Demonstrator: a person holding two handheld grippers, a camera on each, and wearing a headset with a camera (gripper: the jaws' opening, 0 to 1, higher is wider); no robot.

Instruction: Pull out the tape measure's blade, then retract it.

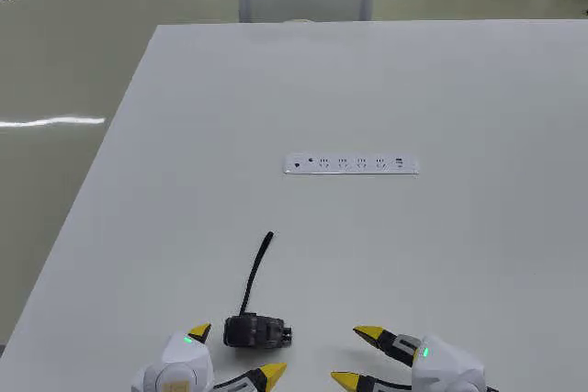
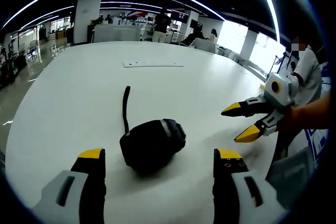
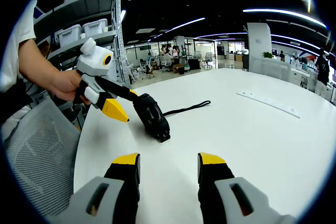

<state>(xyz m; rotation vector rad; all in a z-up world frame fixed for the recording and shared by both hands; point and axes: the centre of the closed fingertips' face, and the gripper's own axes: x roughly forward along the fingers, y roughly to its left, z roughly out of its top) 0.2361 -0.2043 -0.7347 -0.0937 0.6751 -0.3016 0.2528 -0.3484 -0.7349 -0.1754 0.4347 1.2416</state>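
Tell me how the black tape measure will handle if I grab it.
The tape measure looks compact and rigid, so probably dense for its size. Being rounded, it may skid on the smooth table. The strap looks floppy.

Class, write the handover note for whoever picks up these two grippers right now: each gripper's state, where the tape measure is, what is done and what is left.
Left gripper: open, jaws either side of the tape measure, not closed on it.
Right gripper: open, holding nothing, just right of the tape measure and pointing at it.
Tape measure: lying on the white table near the front edge, its strap trailing away toward the power strip.
Done: nothing yet; no blade is drawn out.
Left: grip the case, pull the blade out, then let it retract.
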